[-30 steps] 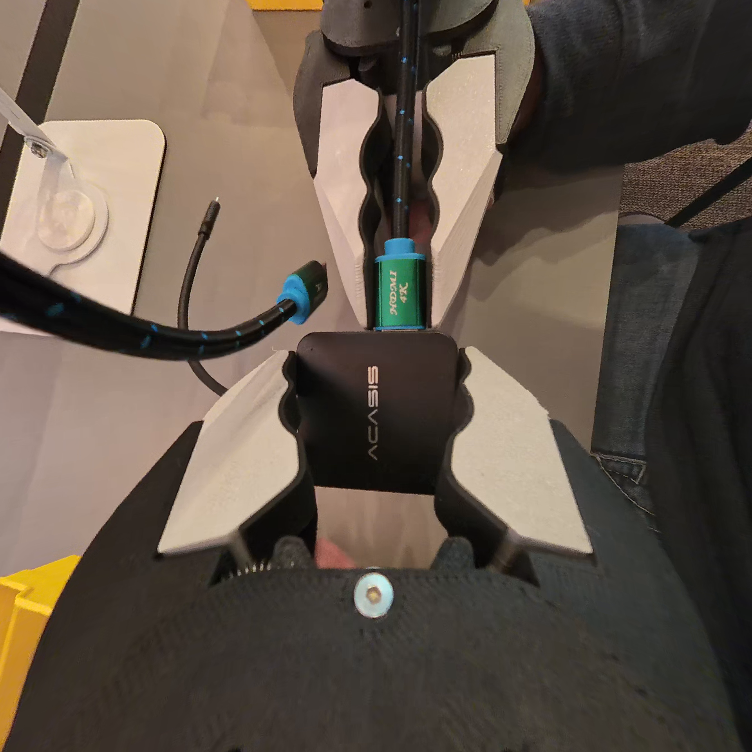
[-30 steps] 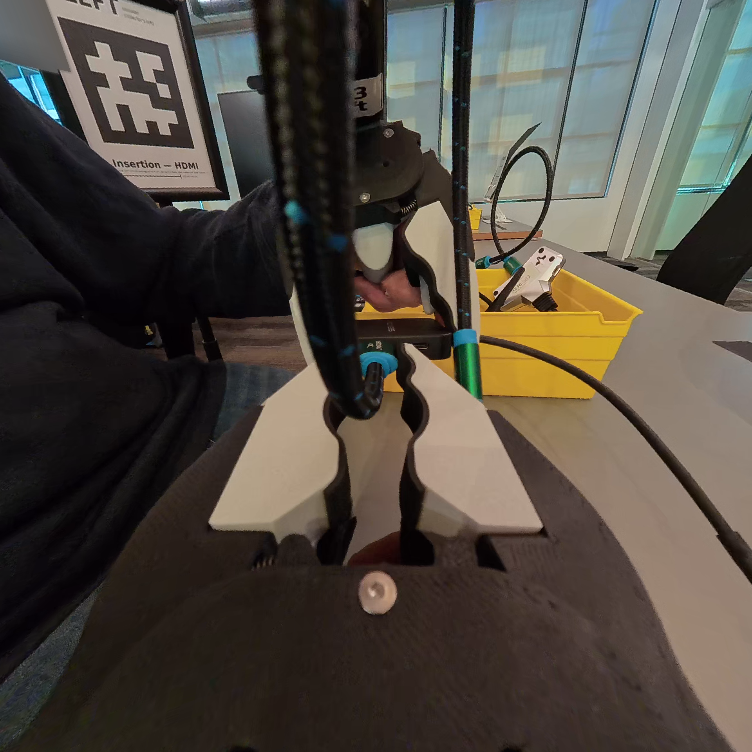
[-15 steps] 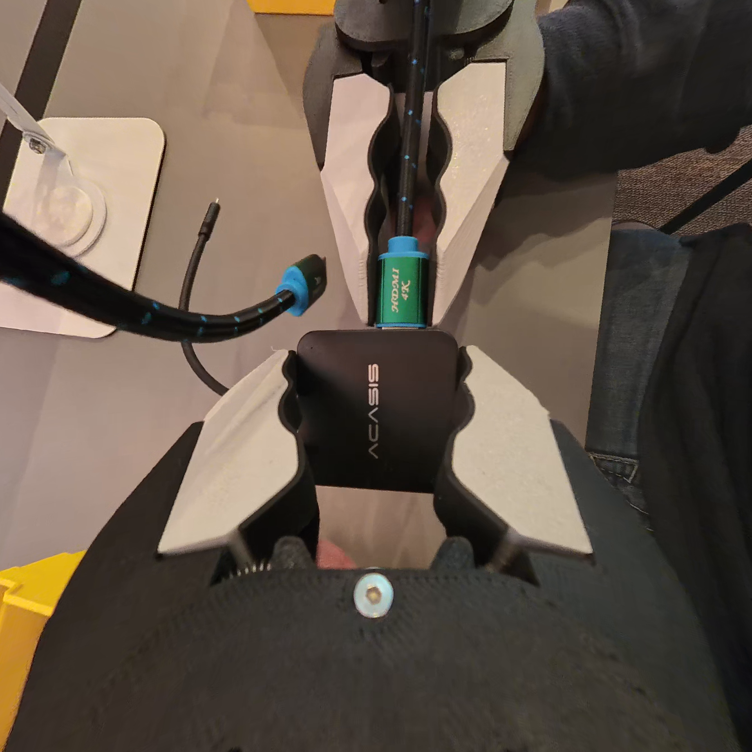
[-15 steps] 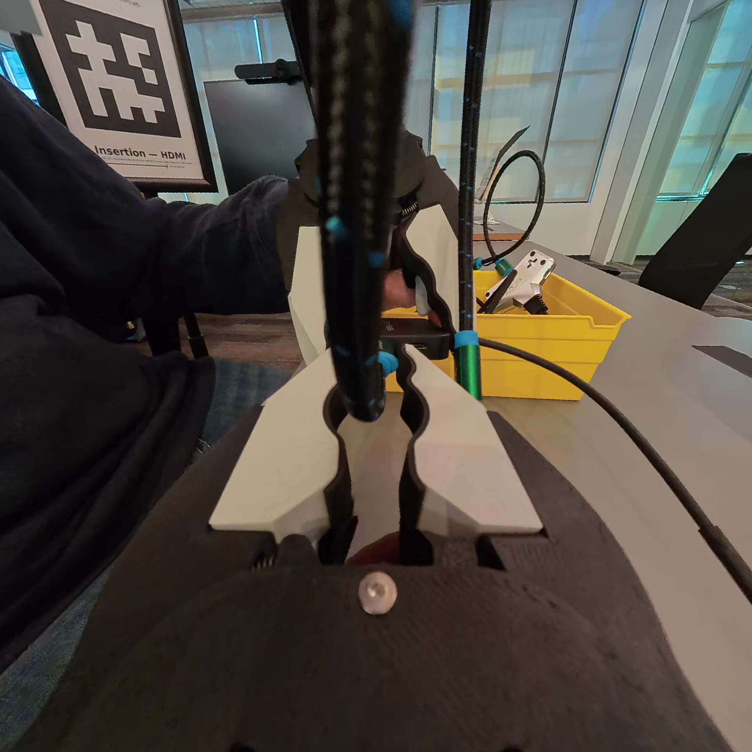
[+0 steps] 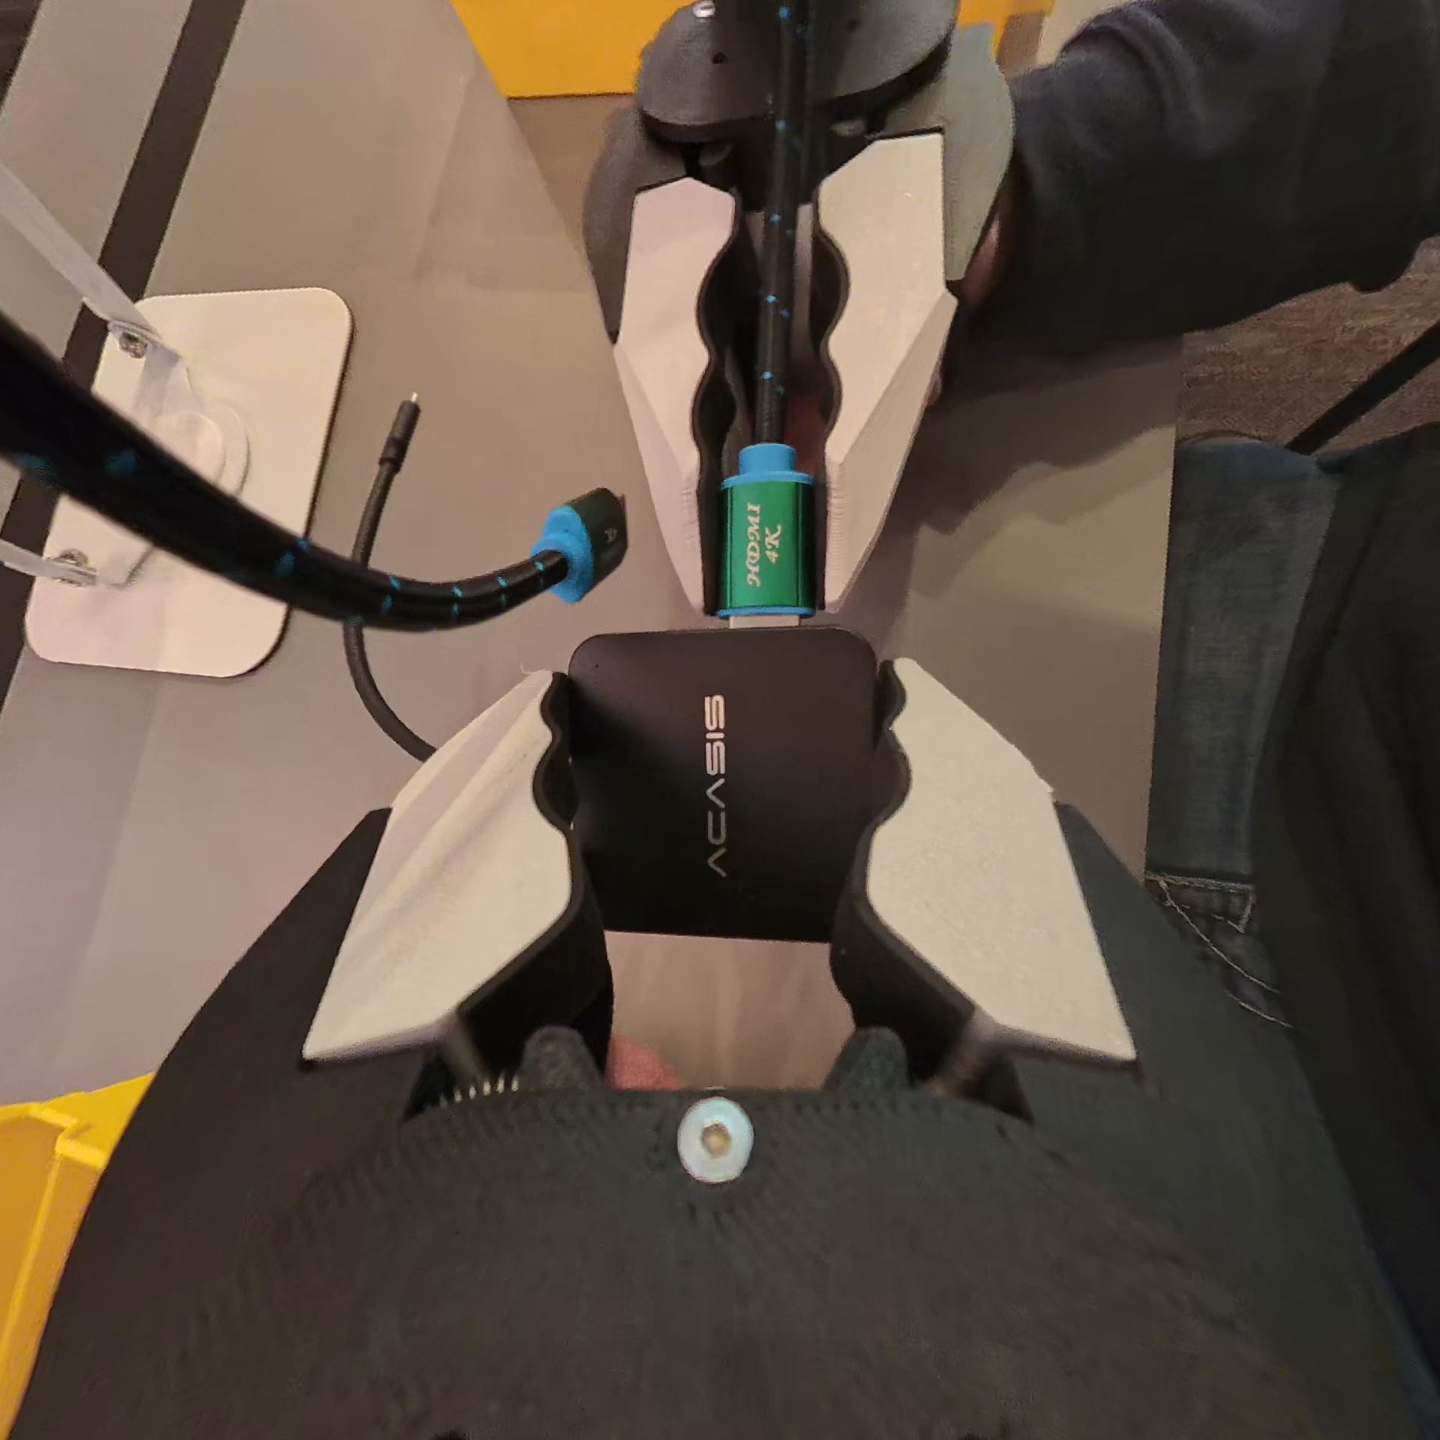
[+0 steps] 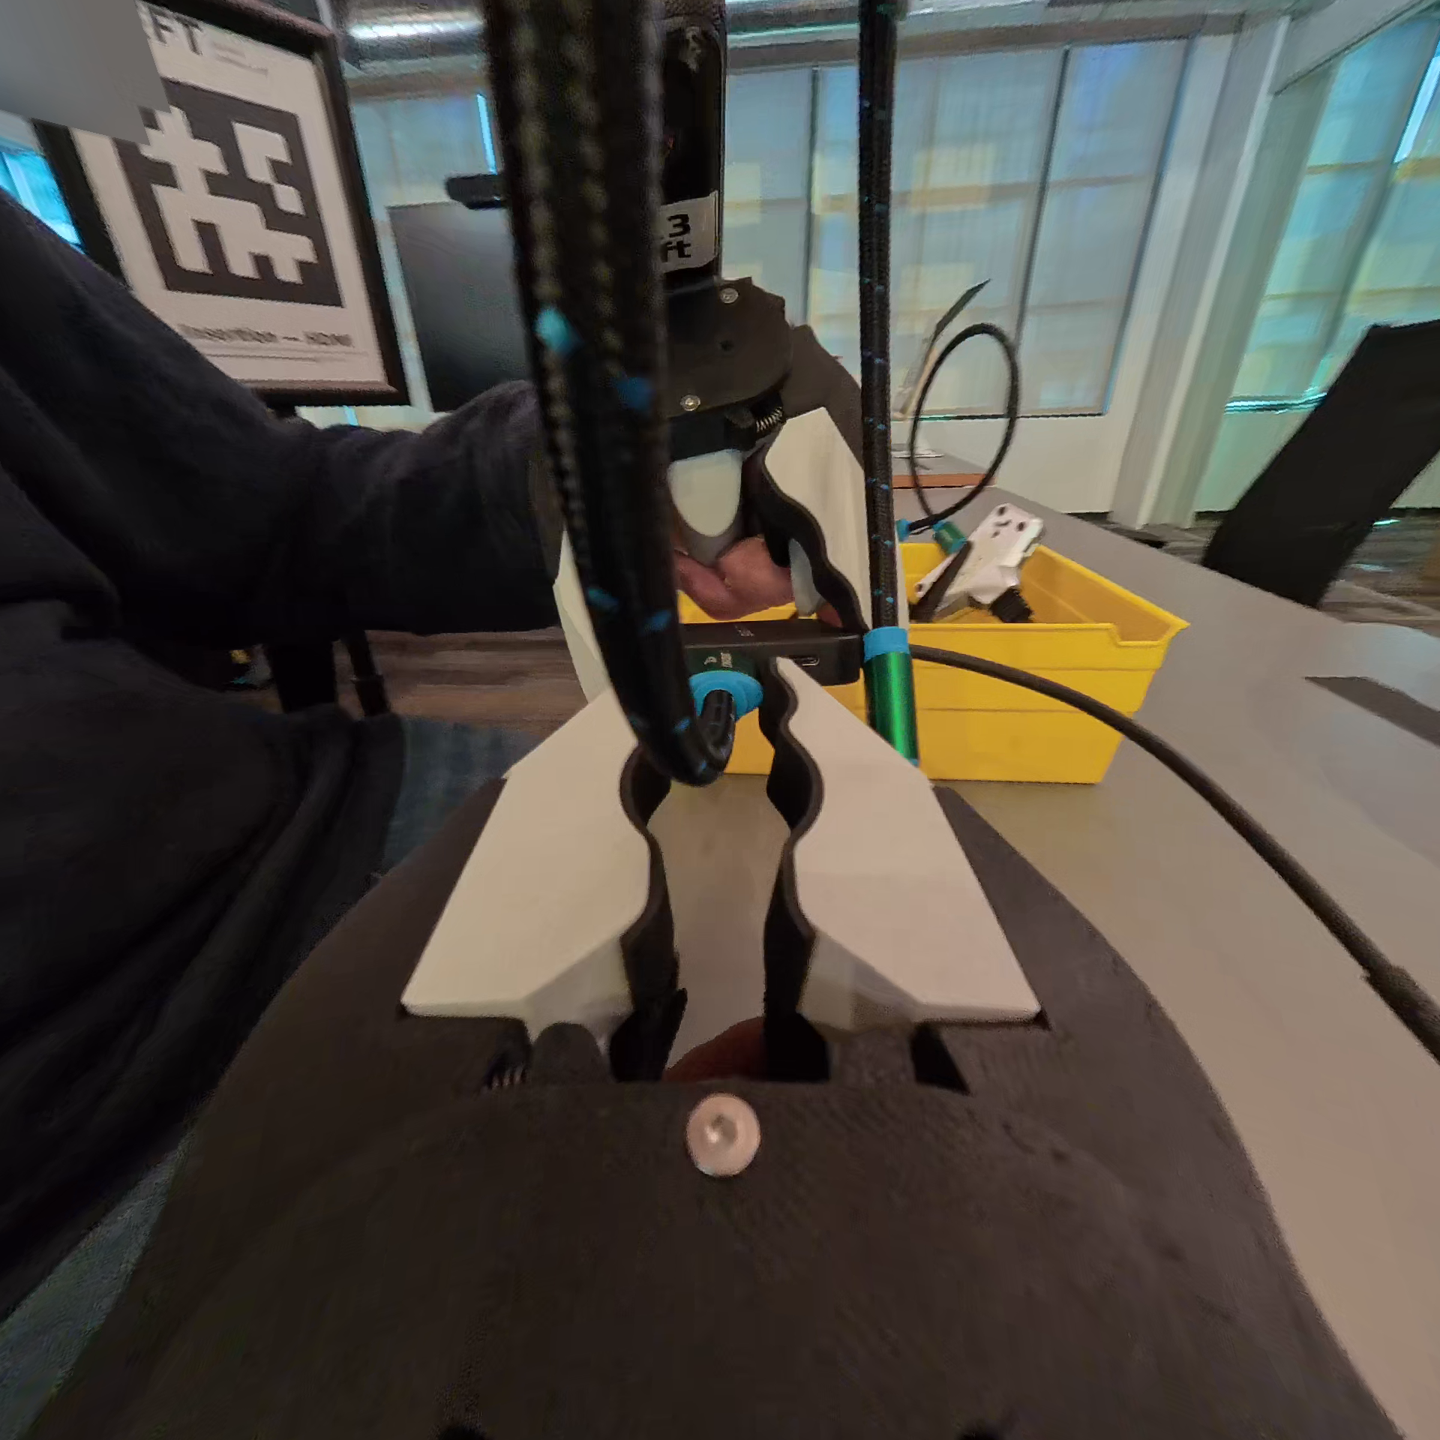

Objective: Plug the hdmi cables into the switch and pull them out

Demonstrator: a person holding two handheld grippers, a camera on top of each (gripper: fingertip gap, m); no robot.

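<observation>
My left gripper is shut on the black switch and holds it by its two sides above the grey table. My right gripper faces it, shut on the green HDMI plug. A thin strip of the plug's silver tip shows at the switch's port. In the right wrist view my right gripper has that plug between its fingertips, with its braided cable looping upward. A second green plug hangs free beside the switch; it also shows in the left wrist view.
A yellow bin with a white device stands behind the switch. A white stand base lies on the table at left. A thin black cable trails from the switch. A person's dark sleeve and jeans are close by.
The green plug has drawn back slightly from the switch, so its silver tip now shows. The free cable has swung a little. Both grips are unchanged.
</observation>
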